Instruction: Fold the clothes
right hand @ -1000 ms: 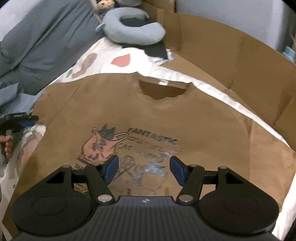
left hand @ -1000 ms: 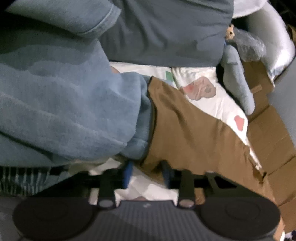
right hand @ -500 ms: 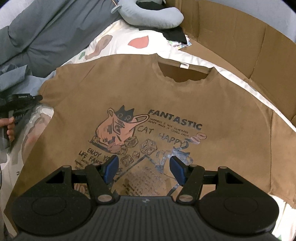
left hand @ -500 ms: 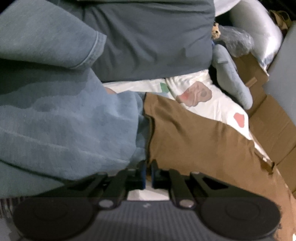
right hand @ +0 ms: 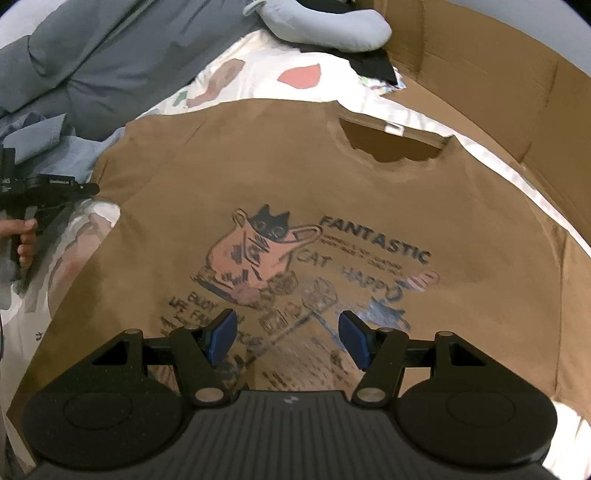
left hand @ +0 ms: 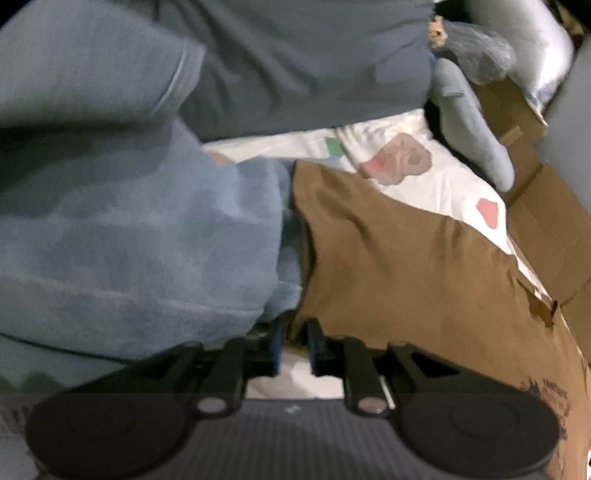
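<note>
A brown T-shirt (right hand: 369, 192) with a cat print and the word FANTASTIC lies face up and spread flat on a patterned sheet (right hand: 258, 74), collar at the far side. My right gripper (right hand: 288, 332) hovers open over the lower part of the print, holding nothing. In the left wrist view my left gripper (left hand: 295, 343) is shut on the hem of the brown T-shirt (left hand: 406, 277) at its left sleeve. The right wrist view shows the left gripper (right hand: 85, 189) at the far left, held by a hand (right hand: 26, 236).
A crumpled light blue garment (left hand: 129, 240) lies against the left sleeve. Behind it lies a dark grey-blue duvet (right hand: 110, 48). A grey neck pillow (right hand: 332, 26) sits at the head of the sheet. Cardboard walls (right hand: 498, 74) line the right side.
The left gripper's fingers closed on the sleeve hem. The right gripper drew back from the collar, stayed open, and now more of the shirt shows.
</note>
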Available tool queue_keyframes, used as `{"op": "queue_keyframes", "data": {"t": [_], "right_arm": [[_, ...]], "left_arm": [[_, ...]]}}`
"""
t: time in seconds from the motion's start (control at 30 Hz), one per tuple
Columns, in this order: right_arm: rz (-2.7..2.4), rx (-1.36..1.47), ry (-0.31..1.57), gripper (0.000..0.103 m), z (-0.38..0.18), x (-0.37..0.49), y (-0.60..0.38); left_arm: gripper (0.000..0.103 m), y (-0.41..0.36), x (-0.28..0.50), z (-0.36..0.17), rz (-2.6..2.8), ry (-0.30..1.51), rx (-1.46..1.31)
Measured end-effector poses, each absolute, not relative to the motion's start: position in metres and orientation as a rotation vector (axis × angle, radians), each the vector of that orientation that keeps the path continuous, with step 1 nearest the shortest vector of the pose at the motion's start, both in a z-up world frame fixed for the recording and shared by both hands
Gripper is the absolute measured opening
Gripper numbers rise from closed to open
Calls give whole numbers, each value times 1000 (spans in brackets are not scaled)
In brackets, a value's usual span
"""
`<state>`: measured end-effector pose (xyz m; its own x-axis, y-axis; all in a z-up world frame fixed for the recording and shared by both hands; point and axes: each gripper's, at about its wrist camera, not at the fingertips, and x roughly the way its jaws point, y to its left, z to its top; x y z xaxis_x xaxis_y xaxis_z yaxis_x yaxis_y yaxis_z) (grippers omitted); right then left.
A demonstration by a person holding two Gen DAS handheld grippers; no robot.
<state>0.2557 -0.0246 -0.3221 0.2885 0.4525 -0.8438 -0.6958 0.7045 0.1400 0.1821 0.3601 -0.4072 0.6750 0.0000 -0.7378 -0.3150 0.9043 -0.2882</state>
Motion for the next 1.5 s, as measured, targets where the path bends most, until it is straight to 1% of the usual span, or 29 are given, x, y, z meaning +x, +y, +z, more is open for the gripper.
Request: {"op": "queue_keyframes", "data": {"t": [0.07,0.1,0.13,0.17,0.2,0.23,0.27,0.47,0.7,0.8,0.97,1.1,1.13,1.17,1.23,1.37,1.5], "right_arm": [[791,-276,1014,67,-323,258,-18],[796,-276,1011,67,-324,259,-14],[802,-276,1008,67,-325,260,-10],[808,-277,1005,67,-325,261,-7],[813,-277,1002,67,-326,262,-3],[819,-277,999,67,-327,262,1],[825,-278,996,67,-327,263,5],[854,-280,976,67,-330,269,28],[859,-260,960,67,-335,278,56],[856,-254,956,67,-337,281,65],[849,-228,967,67,-341,286,73],[841,-220,969,67,-343,290,79],[840,-217,970,67,-343,291,81],[840,-215,970,67,-344,293,83],[843,-213,966,67,-344,295,88],[847,-207,961,67,-345,301,100],[854,-207,950,67,-345,308,112]], "left_arm": [[15,357,179,-395,167,809,-388],[17,357,179,-388,158,801,-381],[22,356,180,-382,149,794,-375],[31,357,183,-377,145,788,-371],[37,358,187,-372,142,783,-367],[49,360,195,-372,137,782,-368],[55,362,203,-372,133,781,-369],[54,375,251,-371,106,773,-377],[53,389,299,-386,122,777,-356],[48,396,312,-391,135,780,-333],[43,399,328,-399,119,815,-276],[42,399,338,-405,94,834,-249],[39,400,340,-407,92,837,-250],[26,400,342,-409,90,841,-251],[11,403,343,-410,101,844,-262],[5,402,340,-403,100,813,-254],[4,403,339,-384,91,782,-234]]}}
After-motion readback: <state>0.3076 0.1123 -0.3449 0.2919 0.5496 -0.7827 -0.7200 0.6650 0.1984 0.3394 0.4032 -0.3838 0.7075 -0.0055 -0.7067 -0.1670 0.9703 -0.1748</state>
